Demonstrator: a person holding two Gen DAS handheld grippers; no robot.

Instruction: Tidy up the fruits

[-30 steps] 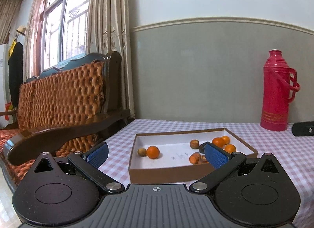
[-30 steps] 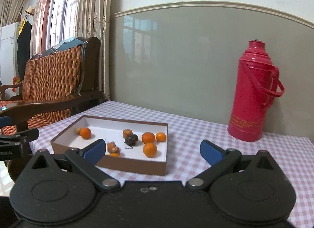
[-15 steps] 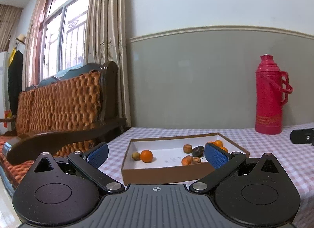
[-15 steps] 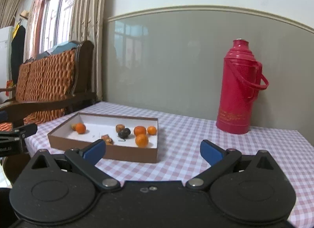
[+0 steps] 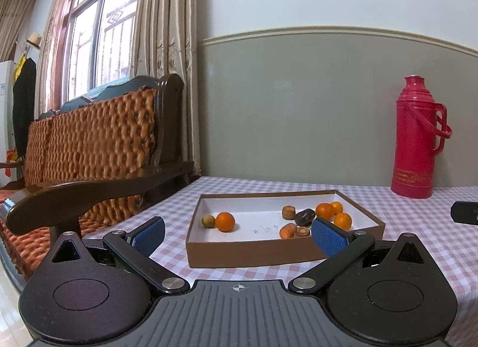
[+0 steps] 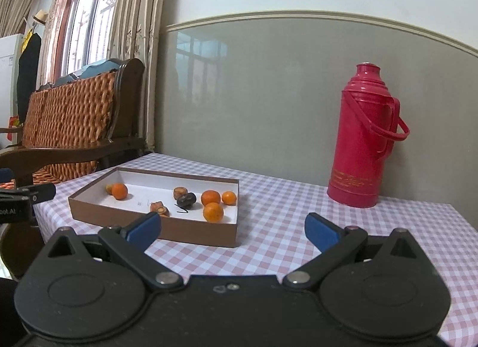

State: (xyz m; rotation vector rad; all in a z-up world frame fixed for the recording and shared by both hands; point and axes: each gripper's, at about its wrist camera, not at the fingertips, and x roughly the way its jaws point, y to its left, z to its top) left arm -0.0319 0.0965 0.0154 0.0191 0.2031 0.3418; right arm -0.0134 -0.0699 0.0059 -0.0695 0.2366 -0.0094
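A shallow brown cardboard box (image 5: 254,253) (image 6: 155,229) with a white inside lies on the checked tablecloth. It holds several small oranges (image 5: 225,221) (image 6: 213,212), brown fruits (image 5: 288,212) (image 6: 180,191) and one dark fruit (image 5: 304,217) (image 6: 187,199). My left gripper (image 5: 239,238) is open and empty, just in front of the box's near wall. My right gripper (image 6: 232,229) is open and empty, near the box's front right corner.
A red thermos flask (image 5: 418,137) (image 6: 366,137) stands at the back right by the grey wall. A wooden sofa with woven cushions (image 5: 89,149) (image 6: 68,120) stands left of the table. The other gripper shows at each view's edge (image 5: 464,215) (image 6: 21,200).
Both views have shifted: the cameras dipped low half a second ago and have risen again, so the box now looks closer. Both grippers stay open. The fruits have not moved.
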